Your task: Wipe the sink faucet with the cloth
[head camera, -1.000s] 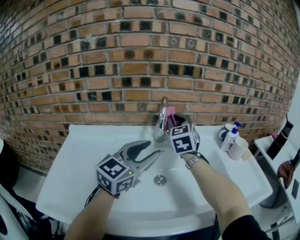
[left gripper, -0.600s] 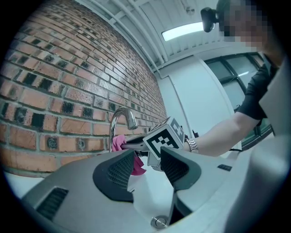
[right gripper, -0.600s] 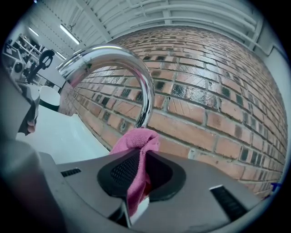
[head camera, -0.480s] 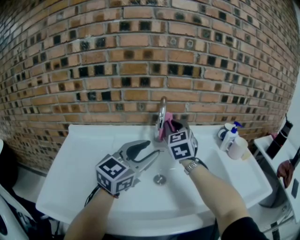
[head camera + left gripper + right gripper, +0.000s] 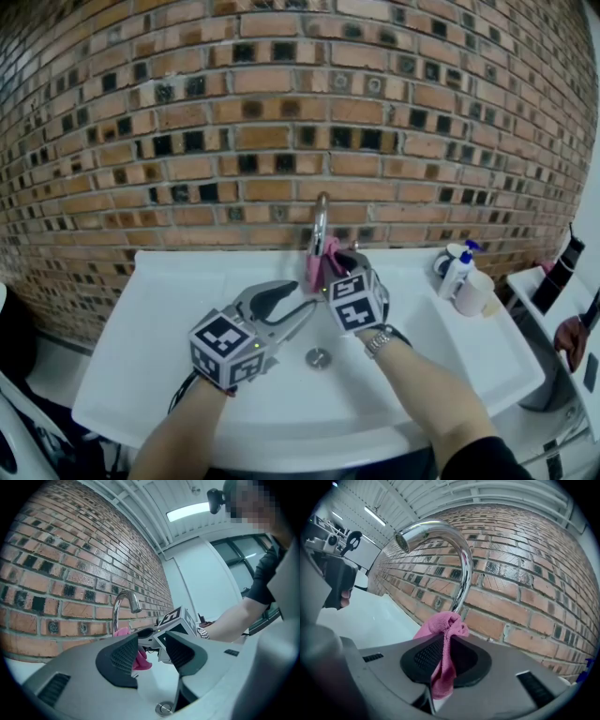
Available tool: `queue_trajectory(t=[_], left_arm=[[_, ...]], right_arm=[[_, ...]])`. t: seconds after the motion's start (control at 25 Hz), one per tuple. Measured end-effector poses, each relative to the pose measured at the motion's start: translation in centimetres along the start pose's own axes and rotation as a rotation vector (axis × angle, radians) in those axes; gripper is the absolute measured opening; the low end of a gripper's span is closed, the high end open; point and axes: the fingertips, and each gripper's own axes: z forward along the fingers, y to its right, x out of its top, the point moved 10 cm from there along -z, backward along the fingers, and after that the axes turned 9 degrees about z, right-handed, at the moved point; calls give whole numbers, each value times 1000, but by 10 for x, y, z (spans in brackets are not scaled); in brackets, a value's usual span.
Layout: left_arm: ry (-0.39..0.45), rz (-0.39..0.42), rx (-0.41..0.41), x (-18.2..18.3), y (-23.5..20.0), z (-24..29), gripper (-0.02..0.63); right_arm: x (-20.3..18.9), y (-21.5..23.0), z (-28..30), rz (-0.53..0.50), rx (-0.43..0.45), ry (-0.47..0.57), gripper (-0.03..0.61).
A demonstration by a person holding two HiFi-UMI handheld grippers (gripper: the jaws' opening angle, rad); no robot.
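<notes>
The chrome faucet (image 5: 320, 223) curves up from the back of the white sink (image 5: 169, 319). My right gripper (image 5: 331, 269) is shut on a pink cloth (image 5: 317, 264), which it holds low against the faucet's stem. In the right gripper view the cloth (image 5: 443, 630) bunches out between the shut jaws, right under the faucet (image 5: 457, 555). My left gripper (image 5: 312, 309) hovers over the basin just left of the right one, open with nothing between its pads. The left gripper view shows the faucet (image 5: 123, 603), the cloth (image 5: 139, 660) and the right gripper's marker cube (image 5: 177, 619) beyond the jaws.
The drain (image 5: 319, 357) lies in the basin below both grippers. A soap pump bottle (image 5: 457, 270) and a pale cup (image 5: 475, 295) stand on the sink's right rim. A brick wall (image 5: 281, 112) rises directly behind the faucet.
My right gripper has slid down the faucet stem with the pink cloth, from near the top bend to near the base. The left gripper has stayed put.
</notes>
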Motion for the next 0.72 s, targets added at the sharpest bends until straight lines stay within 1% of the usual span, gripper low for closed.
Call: queue_trajectory(t=[0.36,0.72], left_arm=[[-6,3,3,-2,0,1,192],[-9,4,2,-2,0,0,192]], right_arm=[[-24,-9,0,-13,37,-59,48],[-35,-17,3,-27,78,-104,48]])
